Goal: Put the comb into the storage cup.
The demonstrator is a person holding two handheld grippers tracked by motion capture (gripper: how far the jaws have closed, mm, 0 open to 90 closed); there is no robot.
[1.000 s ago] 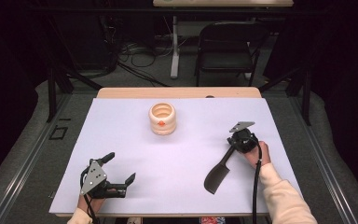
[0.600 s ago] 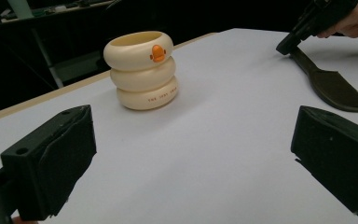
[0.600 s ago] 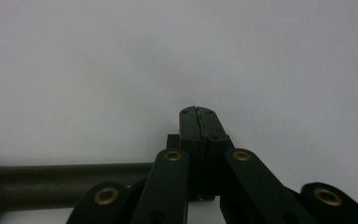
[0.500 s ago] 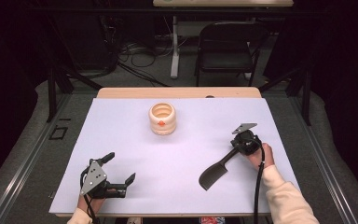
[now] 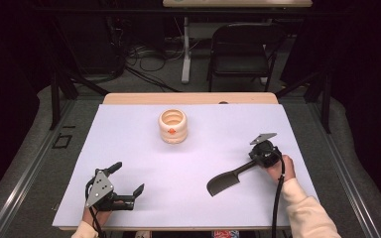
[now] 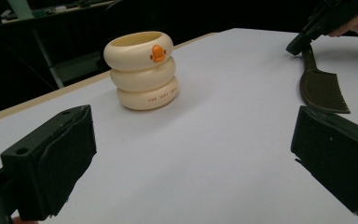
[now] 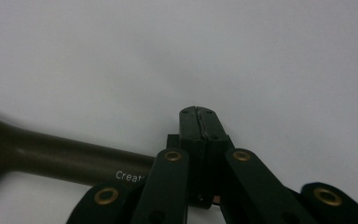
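A cream, ring-stacked cup [image 5: 172, 126] with an orange beak mark stands upright at the middle back of the white table [image 5: 144, 148]. In the left gripper view the cup [image 6: 142, 71] is ahead to the left. My right gripper [image 5: 254, 162] at the right side is shut on the handle of a dark brown brush [image 5: 224, 181]. The brush head points left toward the table's middle and looks close to the surface. The right gripper view has the closed jaws [image 7: 198, 114] over the handle [image 7: 65, 156]. My left gripper [image 5: 127, 178] rests open and holds nothing at the front left.
In the left gripper view the brush [image 6: 320, 88] and the right gripper [image 6: 310, 30] lie far right. A wooden table edge [image 5: 188, 98] runs along the back. Beyond it are a dark chair [image 5: 243, 49] and cables on the floor.
The brush has swung with the right gripper, its head moving leftward so it lies more across the table. The right hand shifted slightly toward the front. The left gripper stayed still.
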